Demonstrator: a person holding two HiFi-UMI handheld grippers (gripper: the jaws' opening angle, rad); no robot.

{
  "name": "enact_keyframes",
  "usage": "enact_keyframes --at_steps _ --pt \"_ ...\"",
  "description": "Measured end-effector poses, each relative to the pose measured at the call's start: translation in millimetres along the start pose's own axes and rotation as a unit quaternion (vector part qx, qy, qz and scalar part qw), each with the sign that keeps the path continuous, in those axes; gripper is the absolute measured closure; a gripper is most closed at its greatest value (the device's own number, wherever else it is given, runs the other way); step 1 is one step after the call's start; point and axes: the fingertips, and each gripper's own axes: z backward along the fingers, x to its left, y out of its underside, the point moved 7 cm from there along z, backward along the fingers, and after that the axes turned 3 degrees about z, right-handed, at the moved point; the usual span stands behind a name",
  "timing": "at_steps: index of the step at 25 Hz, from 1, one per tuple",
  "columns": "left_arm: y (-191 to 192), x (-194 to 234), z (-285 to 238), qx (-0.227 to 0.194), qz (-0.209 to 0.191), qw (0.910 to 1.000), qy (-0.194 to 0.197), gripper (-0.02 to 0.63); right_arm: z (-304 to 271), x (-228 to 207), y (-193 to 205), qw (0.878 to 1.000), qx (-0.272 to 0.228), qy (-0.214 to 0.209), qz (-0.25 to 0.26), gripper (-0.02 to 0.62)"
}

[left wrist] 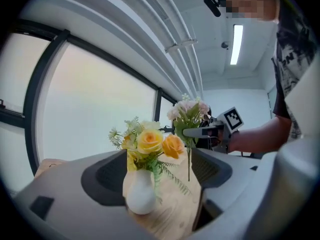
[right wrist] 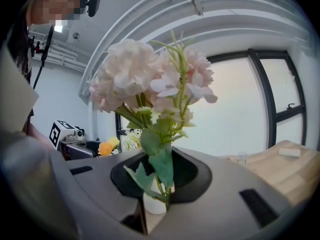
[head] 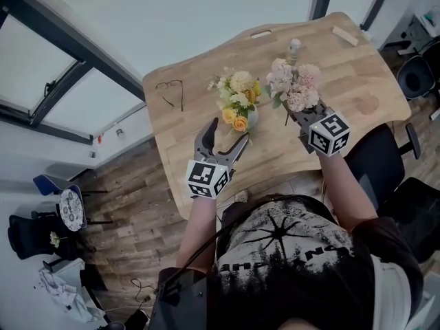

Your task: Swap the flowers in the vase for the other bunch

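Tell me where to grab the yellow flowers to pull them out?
I'd grip the yellow flowers by their stems, just above the vase neck, below the blooms. Come in level from the person's side with the open left gripper: the stems stand upright and bunch together there.

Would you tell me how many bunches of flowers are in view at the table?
2. The yellow bunch stands in the white vase; the pink bunch is clamped in the right gripper's jaws. None looks hidden.
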Motion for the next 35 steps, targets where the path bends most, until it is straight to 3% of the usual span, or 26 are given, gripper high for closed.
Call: enact_keyframes --at_steps 3,10,19,22,25,35 --pt "-4 2 -9 -0.011 0.007 0.9998 -0.015 0.215 2 -1 1 1.0 0.004 0.002 0.003 0.532" --pt "-8 0 -32 -0.006 0.004 0.9999 -0.008 0.215 11 -6 3 1.0 0.008 0.009 0.003 0.532" --pt "-16 3 -44 0.001 -0.02 0.9996 -0.022 0.22 24 -13 4 1.0 0.01 0.021 0.001 0.532" --pt "-20 5 -43 -0.005 -0.022 0.9993 -0.028 0.317 26 -13 2 1.0 0.009 0.024 0.0 0.532" --pt "-21 7 -43 -0.005 -0.025 0.9993 -0.028 0.373 27 -14 2 1.0 0.009 0.028 0.0 0.532" --pt "-27 9 -41 -0.014 -0.038 0.9987 -0.031 0.465 27 -13 2 0.999 0.006 0.034 0.0 0.532"
